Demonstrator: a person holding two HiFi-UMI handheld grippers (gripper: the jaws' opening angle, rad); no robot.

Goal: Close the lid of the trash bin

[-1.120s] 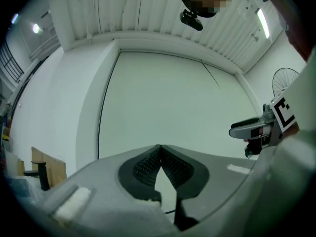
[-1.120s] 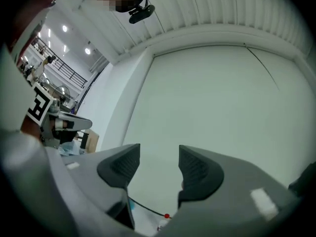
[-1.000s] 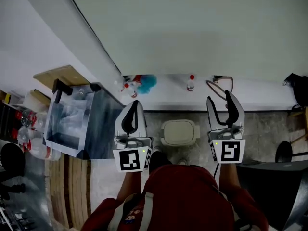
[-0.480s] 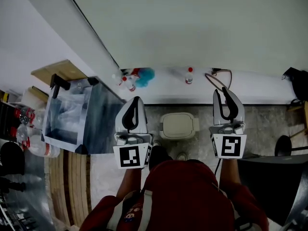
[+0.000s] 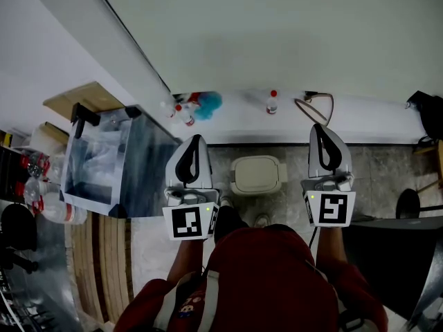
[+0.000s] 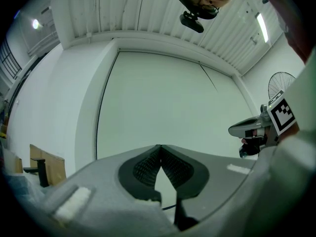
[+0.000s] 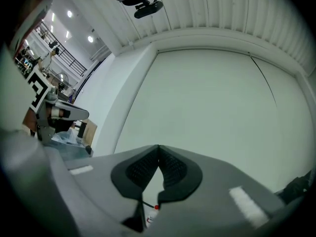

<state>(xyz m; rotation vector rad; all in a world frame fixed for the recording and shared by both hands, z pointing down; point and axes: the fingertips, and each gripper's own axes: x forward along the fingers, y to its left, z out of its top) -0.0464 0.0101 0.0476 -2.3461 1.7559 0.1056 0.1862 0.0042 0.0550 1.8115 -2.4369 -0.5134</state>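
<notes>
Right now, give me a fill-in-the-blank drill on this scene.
1. The trash bin has its lid ____.
2. The bottle on the white ledge has a ____ cap.
3. In the head view, the trash bin shows ____ the left claw and the right claw.
Missing: closed; red; between.
The right claw's jaws have just been closing, on nothing.

Person: red top point(image 5: 266, 275) (pale strap point(image 5: 208, 301) over it); left gripper point(image 5: 196, 139), right gripper point(image 5: 319, 127): grey-white shells, black ribbed pads point(image 6: 144, 168), black-and-white marker cube point(image 5: 189, 223) on each.

Matt plastic trash bin point(image 5: 257, 174); mottled stone floor point(image 5: 387, 175).
</notes>
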